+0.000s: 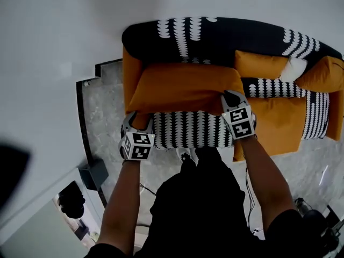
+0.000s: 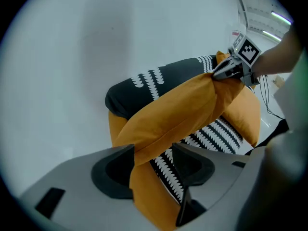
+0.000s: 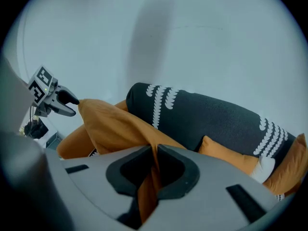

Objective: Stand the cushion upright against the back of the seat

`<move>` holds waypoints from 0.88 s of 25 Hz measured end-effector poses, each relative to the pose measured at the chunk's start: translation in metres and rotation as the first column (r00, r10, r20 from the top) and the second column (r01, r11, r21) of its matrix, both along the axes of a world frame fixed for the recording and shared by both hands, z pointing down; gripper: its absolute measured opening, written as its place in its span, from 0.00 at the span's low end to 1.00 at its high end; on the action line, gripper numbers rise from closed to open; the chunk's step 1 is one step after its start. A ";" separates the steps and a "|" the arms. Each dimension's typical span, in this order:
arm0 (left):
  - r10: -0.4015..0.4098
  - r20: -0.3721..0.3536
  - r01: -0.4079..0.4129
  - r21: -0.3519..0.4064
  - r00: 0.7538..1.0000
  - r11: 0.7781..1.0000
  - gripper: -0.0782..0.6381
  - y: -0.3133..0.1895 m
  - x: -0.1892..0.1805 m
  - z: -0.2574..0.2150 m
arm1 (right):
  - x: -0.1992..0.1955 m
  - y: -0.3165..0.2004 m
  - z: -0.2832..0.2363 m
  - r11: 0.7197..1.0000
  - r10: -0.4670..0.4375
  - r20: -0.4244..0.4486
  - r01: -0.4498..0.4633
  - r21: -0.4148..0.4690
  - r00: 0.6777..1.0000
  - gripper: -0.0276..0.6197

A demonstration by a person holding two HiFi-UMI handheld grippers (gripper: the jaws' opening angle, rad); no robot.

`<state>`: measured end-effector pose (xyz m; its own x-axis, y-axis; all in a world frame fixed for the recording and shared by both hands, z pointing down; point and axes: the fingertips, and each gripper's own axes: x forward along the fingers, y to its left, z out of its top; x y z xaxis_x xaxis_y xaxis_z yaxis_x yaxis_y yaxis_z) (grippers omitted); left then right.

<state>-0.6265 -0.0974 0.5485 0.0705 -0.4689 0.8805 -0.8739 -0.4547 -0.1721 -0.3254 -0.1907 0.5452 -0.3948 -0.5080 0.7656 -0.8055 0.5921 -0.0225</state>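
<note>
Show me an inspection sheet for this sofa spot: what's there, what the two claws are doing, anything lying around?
Surface: striped sofa seat.
Job's things: large orange cushion, raised over the seat, not yet upright against the dark backrest.
Clutter: smaller orange cushion and white cushion at the sofa's right end; black box beside the sofa.
Claws: left claw open, cushion corner between its jaws; right claw shut on the other corner.
Cables: thin cable by the person's legs.
Surroundings: white wall, grey marble floor.

Cushion (image 1: 183, 87) spans before the backrest (image 1: 226, 39); striped seat (image 1: 188, 129) beneath lies open
</note>
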 end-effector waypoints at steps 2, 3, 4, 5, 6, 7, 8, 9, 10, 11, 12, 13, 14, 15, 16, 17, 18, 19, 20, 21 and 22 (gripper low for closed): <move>-0.002 0.002 0.002 0.022 1.000 1.000 0.45 -0.019 -0.003 -0.002 | 0.001 -0.017 -0.004 1.000 -0.006 0.000 0.006 -0.006 1.000 0.14; 0.003 0.009 -0.004 0.033 1.000 0.999 0.45 -0.029 -0.004 -0.002 | 0.001 -0.025 -0.005 1.000 -0.009 0.000 0.009 -0.014 1.000 0.14; 0.011 0.017 -0.011 0.042 1.000 0.999 0.45 -0.041 -0.004 -0.002 | 0.001 -0.033 -0.006 1.000 -0.013 0.003 0.013 -0.023 1.000 0.14; 0.016 0.024 -0.017 0.050 1.000 0.999 0.45 -0.053 -0.005 -0.003 | 0.001 -0.040 -0.007 0.999 -0.017 0.005 0.018 -0.031 1.000 0.14; 0.017 0.027 -0.019 0.059 0.999 0.998 0.45 -0.064 -0.005 -0.003 | 0.001 -0.046 -0.008 0.999 -0.020 0.006 0.020 -0.039 1.000 0.14; 0.016 0.027 -0.018 0.066 1.000 0.998 0.45 -0.075 -0.005 -0.004 | 0.002 -0.052 -0.008 0.999 -0.020 0.004 0.021 -0.046 1.000 0.14; 0.016 0.028 -0.018 0.070 0.999 0.997 0.44 -0.085 -0.004 -0.005 | 0.002 -0.058 -0.009 0.998 -0.020 0.001 0.020 -0.053 1.000 0.14; 0.019 0.032 -0.021 0.070 0.999 0.997 0.44 -0.093 -0.004 -0.005 | 0.002 -0.064 -0.009 0.998 -0.018 -0.004 0.018 -0.057 1.000 0.14; 0.025 0.037 -0.028 0.069 0.999 0.997 0.44 -0.100 -0.003 -0.005 | 0.002 -0.070 -0.011 0.998 -0.017 -0.010 0.016 -0.057 1.000 0.14; 0.032 0.042 -0.034 0.069 0.999 0.997 0.44 -0.107 -0.002 -0.004 | 0.002 -0.075 -0.012 0.999 -0.016 -0.018 0.015 -0.051 1.000 0.14; 0.036 0.044 -0.039 0.070 0.998 0.997 0.44 -0.114 -0.003 -0.004 | 0.002 -0.080 -0.015 0.999 -0.015 -0.024 0.014 -0.039 1.000 0.15; 0.037 0.044 -0.040 0.070 0.998 0.997 0.44 -0.121 -0.003 -0.004 | 0.003 -0.085 -0.018 1.000 -0.010 -0.027 0.009 -0.023 1.000 0.18; 0.037 0.043 -0.040 0.070 0.998 0.997 0.44 -0.127 -0.004 -0.004 | 0.004 -0.090 -0.024 1.000 -0.001 -0.026 0.001 -0.006 1.000 0.22; 0.038 0.043 -0.041 0.070 0.998 0.997 0.44 -0.133 -0.006 -0.004 | 0.006 -0.094 -0.030 1.000 0.010 -0.020 -0.010 0.012 1.000 0.23; 0.040 0.043 -0.043 0.069 0.998 0.997 0.44 -0.138 -0.007 -0.004 | 0.010 -0.097 -0.037 0.999 0.022 -0.010 -0.022 0.027 1.000 0.23; 0.043 0.042 -0.046 0.070 0.998 0.997 0.44 -0.142 -0.007 -0.004 | 0.014 -0.097 -0.045 0.999 0.034 0.003 -0.035 0.036 0.999 0.24; 0.045 0.040 -0.048 0.071 0.998 0.996 0.44 -0.146 -0.007 -0.004 | 0.020 -0.097 -0.053 0.998 0.047 0.018 -0.048 0.043 0.999 0.24; 0.047 0.038 -0.050 0.074 0.998 0.996 0.44 -0.149 -0.008 -0.004 | 0.026 -0.095 -0.061 0.997 0.060 0.032 -0.062 0.052 0.998 0.24; 0.048 0.036 -0.050 0.076 0.998 0.996 0.44 -0.151 -0.008 -0.005 | 0.034 -0.092 -0.068 0.995 0.075 0.045 -0.078 0.064 0.996 0.24; 0.048 0.034 -0.050 0.079 0.998 0.996 0.44 -0.154 -0.009 -0.005 | 0.044 -0.087 -0.076 0.992 0.093 0.054 -0.097 0.076 0.994 0.24; 0.046 0.031 -0.049 0.080 0.998 0.996 0.44 -0.156 -0.009 -0.005 | 0.055 -0.080 -0.081 0.990 0.113 0.055 -0.118 0.083 0.992 0.25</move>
<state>-0.6356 -0.2535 0.5430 0.0692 -0.5350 0.8420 -0.8457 -0.4791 -0.2349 -0.2709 -0.2711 0.4642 -0.3665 -0.6156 0.6976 -0.8677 0.4968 -0.0174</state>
